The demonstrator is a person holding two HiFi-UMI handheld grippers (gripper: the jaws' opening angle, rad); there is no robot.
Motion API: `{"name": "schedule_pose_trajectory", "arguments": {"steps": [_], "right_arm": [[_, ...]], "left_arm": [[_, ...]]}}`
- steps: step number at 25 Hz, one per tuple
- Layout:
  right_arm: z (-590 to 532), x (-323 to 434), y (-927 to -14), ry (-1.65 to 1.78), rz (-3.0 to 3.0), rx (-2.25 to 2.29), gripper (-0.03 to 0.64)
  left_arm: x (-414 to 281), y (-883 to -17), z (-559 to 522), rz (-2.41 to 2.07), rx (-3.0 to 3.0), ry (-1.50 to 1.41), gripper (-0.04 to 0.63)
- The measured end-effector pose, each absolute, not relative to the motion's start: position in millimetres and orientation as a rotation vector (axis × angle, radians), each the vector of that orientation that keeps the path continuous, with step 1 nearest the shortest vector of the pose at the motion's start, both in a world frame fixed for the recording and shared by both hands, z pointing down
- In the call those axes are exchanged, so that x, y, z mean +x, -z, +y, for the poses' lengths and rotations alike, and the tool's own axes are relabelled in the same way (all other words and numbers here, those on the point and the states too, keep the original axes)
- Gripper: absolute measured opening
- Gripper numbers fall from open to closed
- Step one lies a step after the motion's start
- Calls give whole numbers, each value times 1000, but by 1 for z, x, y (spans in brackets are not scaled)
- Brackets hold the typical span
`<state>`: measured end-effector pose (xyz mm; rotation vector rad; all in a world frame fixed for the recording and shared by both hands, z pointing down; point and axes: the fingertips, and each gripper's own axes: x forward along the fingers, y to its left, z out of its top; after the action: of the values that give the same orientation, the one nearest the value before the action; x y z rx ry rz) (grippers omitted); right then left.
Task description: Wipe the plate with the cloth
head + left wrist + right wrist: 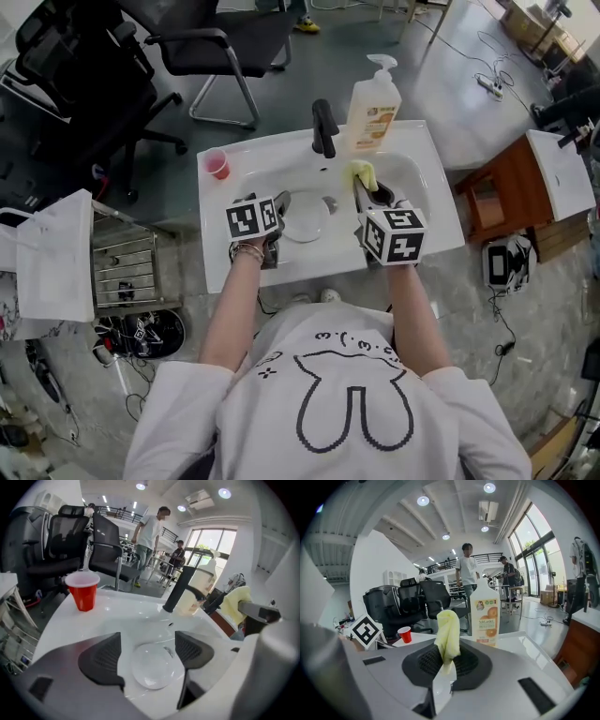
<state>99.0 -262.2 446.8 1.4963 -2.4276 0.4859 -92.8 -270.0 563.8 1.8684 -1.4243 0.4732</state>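
Observation:
A round clear plate (305,217) lies in the basin of the white sink (427,150); in the left gripper view the plate (152,666) shows below and between the jaws. My left gripper (279,204) (146,654) hangs above the plate's left side, open, with nothing between its pads. My right gripper (362,183) (447,660) is raised over the basin's right side, shut on a yellow cloth (362,172) (447,637) that sticks up from its tips. The cloth (236,603) also shows at the right of the left gripper view.
A black faucet (323,127) and an orange-labelled soap bottle (373,108) stand at the sink's back edge. A red cup (217,165) sits on the back left corner. A wire rack (127,272) stands left of the sink, a wooden stool (497,197) right, office chairs (216,47) behind.

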Motion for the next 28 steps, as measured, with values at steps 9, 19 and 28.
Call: {"name": "schedule_pose_trajectory", "arguments": {"steps": [9, 19, 28], "right_arm": [[-256, 92, -417, -338, -2477, 1525, 48], [-244, 82, -363, 76, -2625, 1579, 48], [-244, 86, -347, 188, -2640, 1601, 48]], "left_arm": [[-102, -439, -258, -1632, 2373, -207, 351], [-109, -338, -236, -1890, 2697, -16, 9], [-104, -309, -231, -1941, 2793, 61, 9]]}}
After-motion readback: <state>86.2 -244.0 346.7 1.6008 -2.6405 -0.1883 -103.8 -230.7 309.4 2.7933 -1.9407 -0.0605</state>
